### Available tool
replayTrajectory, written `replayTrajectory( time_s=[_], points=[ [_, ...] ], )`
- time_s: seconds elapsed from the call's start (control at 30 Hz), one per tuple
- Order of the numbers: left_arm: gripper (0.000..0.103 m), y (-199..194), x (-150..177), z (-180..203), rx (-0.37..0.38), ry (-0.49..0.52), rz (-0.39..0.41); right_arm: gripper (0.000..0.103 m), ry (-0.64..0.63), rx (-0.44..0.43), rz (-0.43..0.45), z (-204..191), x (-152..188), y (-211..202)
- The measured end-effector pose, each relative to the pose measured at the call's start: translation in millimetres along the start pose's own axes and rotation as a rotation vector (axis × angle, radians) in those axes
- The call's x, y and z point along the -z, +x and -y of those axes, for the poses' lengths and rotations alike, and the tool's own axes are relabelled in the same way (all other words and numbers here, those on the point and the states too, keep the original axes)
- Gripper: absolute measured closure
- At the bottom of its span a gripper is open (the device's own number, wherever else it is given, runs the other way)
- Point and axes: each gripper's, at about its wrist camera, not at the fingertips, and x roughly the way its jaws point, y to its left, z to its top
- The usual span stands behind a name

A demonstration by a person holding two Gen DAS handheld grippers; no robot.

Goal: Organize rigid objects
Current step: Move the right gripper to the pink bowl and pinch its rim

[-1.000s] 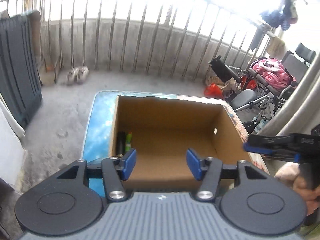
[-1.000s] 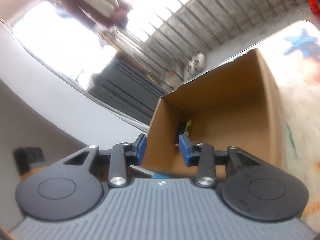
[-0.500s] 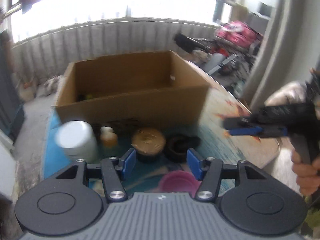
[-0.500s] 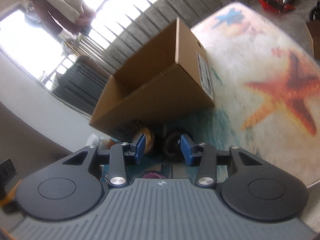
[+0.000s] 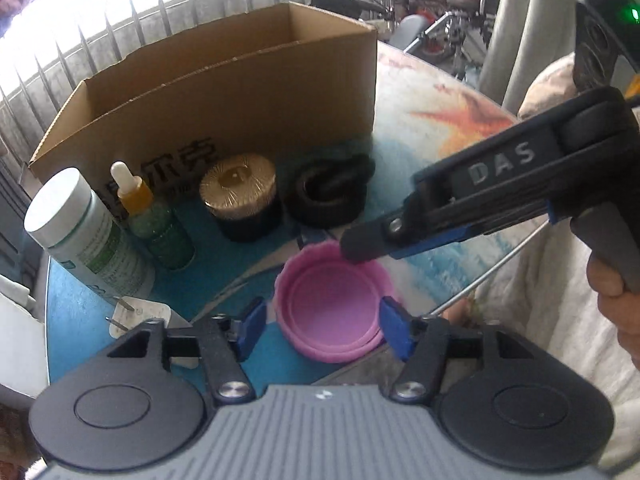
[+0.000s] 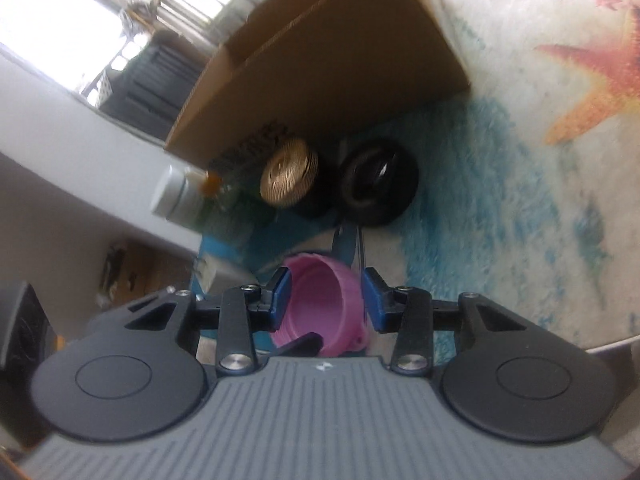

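Pink lid [image 5: 334, 312]: lies open side up on the tabletop [image 5: 436, 92], near its front edge, in front of the cardboard box [image 5: 224, 92]. Left gripper [image 5: 323, 324] low over it; its jaws are opening, the lid between the blue fingers [image 5: 251, 326], pads not pressing on it. Right gripper [image 6: 326, 294] comes in from the right side; in the left wrist view its tip sits at the lid's far rim. In the right wrist view the lid's wall lies between the narrow-set fingers [image 6: 280, 292]; contact of the pads cannot be told from that view.

Row along the box front, left to right: white bottle [image 5: 84, 236], dropper bottle [image 5: 154, 220] with amber neck and green body, dark jar with gold ribbed cap [image 5: 240, 190], black ring-shaped object [image 5: 330, 194]. A white plug [image 5: 136, 316] with metal prongs lies by the left finger. Tabletop printed blue with orange starfish [image 6: 592, 84]. A hand [image 5: 616, 292] grips the right gripper's handle.
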Motion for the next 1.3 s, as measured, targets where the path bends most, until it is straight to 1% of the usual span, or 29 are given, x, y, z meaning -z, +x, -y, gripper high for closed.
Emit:
replayTrajectory(
  time_s=[0.03,0.07,0.2,0.23,0.3,0.4,0.43,0.53,0.6,0.67,0.77,0.87,1.0,1.07,1.13,1.23,1.27,1.3],
  points=[
    [0.031,0,1,0,-0.004,0.006,0.005,0.064,-0.016,0.015,-0.004,-3,1,3],
    [0.030,0,2,1,-0.008,0.008,0.010,0.064,-0.031,0.029,-0.010,-6,2,5],
    [0.030,3,5,-2,-0.007,0.003,-0.010,0.067,-0.066,0.073,-0.030,-12,5,14],
    [0.030,2,3,0,-0.007,0.003,-0.011,0.071,-0.074,0.080,-0.030,-13,6,16],
    [0.030,0,3,0,0.001,0.001,-0.008,0.075,-0.090,0.095,-0.028,-15,7,19],
    [0.030,-7,2,-1,0.015,-0.001,0.009,0.086,-0.117,0.119,-0.023,-18,10,19],
    [0.029,-10,1,-1,0.018,-0.001,0.015,0.089,-0.126,0.127,-0.021,-19,11,20],
    [0.020,-20,1,1,0.046,0.010,0.039,0.093,-0.137,0.136,-0.012,-19,12,19],
    [0.017,-25,3,4,0.071,0.027,0.047,0.093,-0.131,0.142,-0.002,-18,11,18],
    [0.016,-25,5,7,0.078,0.043,0.039,0.093,-0.122,0.149,0.009,-16,9,17],
    [0.016,-16,5,12,0.052,0.058,0.019,0.093,-0.117,0.152,0.013,-15,8,18],
    [0.016,-8,2,11,0.031,0.050,0.001,0.093,-0.112,0.154,0.014,-15,9,16],
    [0.016,2,0,8,0.040,0.034,-0.023,0.092,-0.088,0.139,0.013,-13,11,15],
    [0.017,5,0,7,0.056,0.015,-0.036,0.091,-0.079,0.138,0.012,-13,12,15],
    [0.019,9,-1,6,0.054,0.002,-0.040,0.091,-0.080,0.139,0.014,-14,13,15],
    [0.025,8,-2,5,0.037,-0.006,-0.031,0.091,-0.098,0.142,0.019,-15,14,14],
    [0.030,7,-2,3,0.029,-0.010,-0.028,0.092,-0.103,0.144,0.022,-16,15,14],
    [0.030,6,-3,2,0.026,-0.012,-0.025,0.092,-0.108,0.145,0.028,-17,17,13]
  ],
)
